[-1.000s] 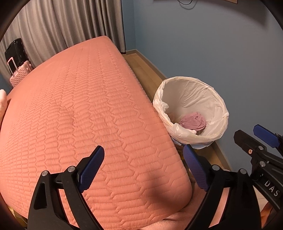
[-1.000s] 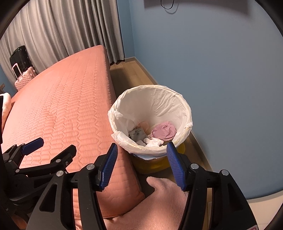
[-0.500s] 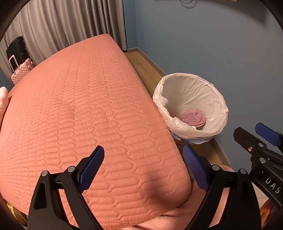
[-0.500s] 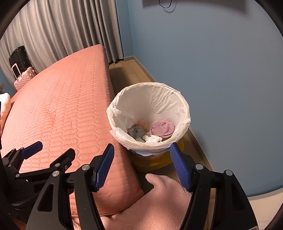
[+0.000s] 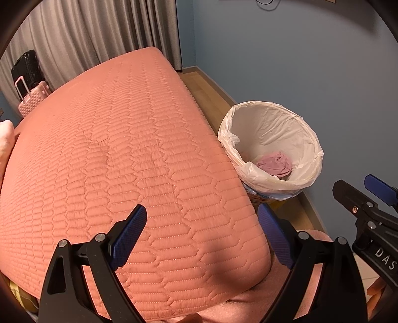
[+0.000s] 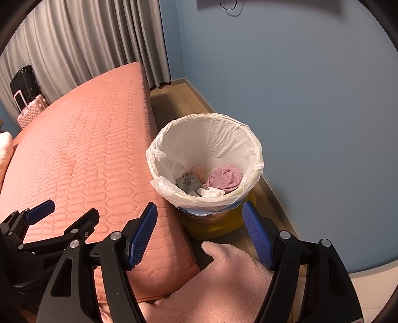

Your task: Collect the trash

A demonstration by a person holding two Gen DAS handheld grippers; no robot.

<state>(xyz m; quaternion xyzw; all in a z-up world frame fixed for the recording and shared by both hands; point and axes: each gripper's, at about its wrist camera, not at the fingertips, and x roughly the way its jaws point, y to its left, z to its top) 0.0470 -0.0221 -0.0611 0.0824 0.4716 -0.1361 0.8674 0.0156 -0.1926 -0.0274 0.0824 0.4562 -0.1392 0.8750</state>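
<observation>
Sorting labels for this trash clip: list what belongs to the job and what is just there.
Job: bin with white liner; crumpled pink paper; grey packet; white tissue.
Just there: quilted bed cover; pink suitcase; black suitcase; curtain.

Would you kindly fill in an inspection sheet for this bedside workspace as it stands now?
Surface: bed with quilted salmon cover, nothing lying on the part in view.
Job's things: lined bin on the floor beside the bed, holding a pink wad, a grey packet and white scraps.
Clutter: nothing seen.
Grippers: left gripper open, empty; right gripper open, its jaws have just been opening, nothing between them.
Cables: dark cord on the wall, top edge.
Surroundings: blue wall, grey curtains, pink suitcase, black suitcase.
</observation>
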